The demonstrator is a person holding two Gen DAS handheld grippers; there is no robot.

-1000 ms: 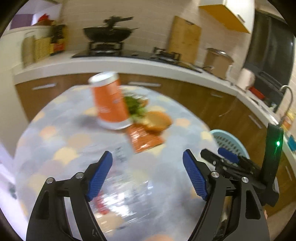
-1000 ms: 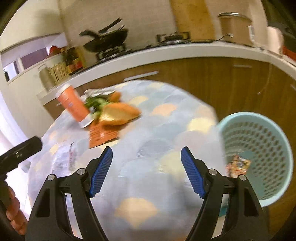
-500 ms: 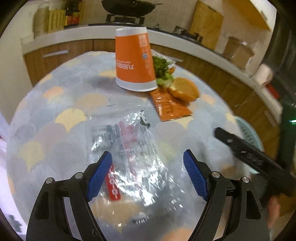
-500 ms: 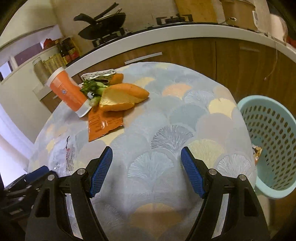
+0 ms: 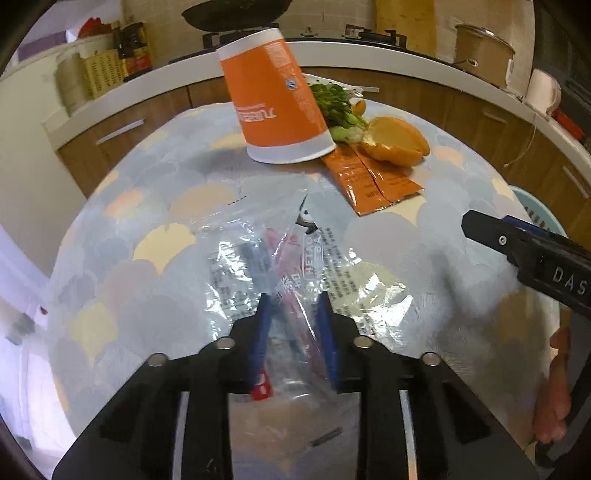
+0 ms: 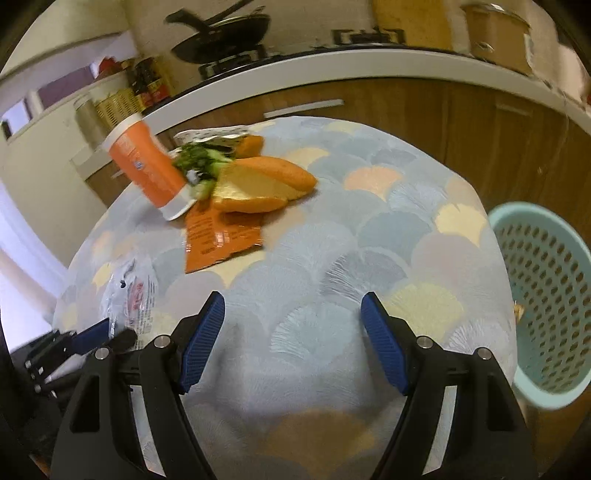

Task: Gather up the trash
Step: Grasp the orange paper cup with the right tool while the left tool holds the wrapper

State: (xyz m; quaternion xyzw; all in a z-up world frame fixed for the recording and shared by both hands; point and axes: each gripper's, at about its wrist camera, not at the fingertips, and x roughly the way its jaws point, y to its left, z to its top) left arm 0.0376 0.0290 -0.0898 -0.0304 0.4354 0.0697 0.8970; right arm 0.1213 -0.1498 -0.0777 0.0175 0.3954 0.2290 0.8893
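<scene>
A clear plastic wrapper with red print lies on the round table. My left gripper is shut on its near end, the film bunched between the blue pads. The wrapper also shows in the right wrist view. My right gripper is open and empty above the table's near middle. An upturned orange paper cup, an orange sachet, orange peel and green vegetable scraps lie at the far side. A light blue basket stands right of the table.
The table has a scallop-patterned cloth. Behind it runs a kitchen counter with wooden cabinets, a wok on the stove and a pot. The basket holds a small scrap of litter.
My left gripper has come down and closed on the clear wrapper; it was open above it half a second ago. The right gripper has shifted slightly and stays open.
</scene>
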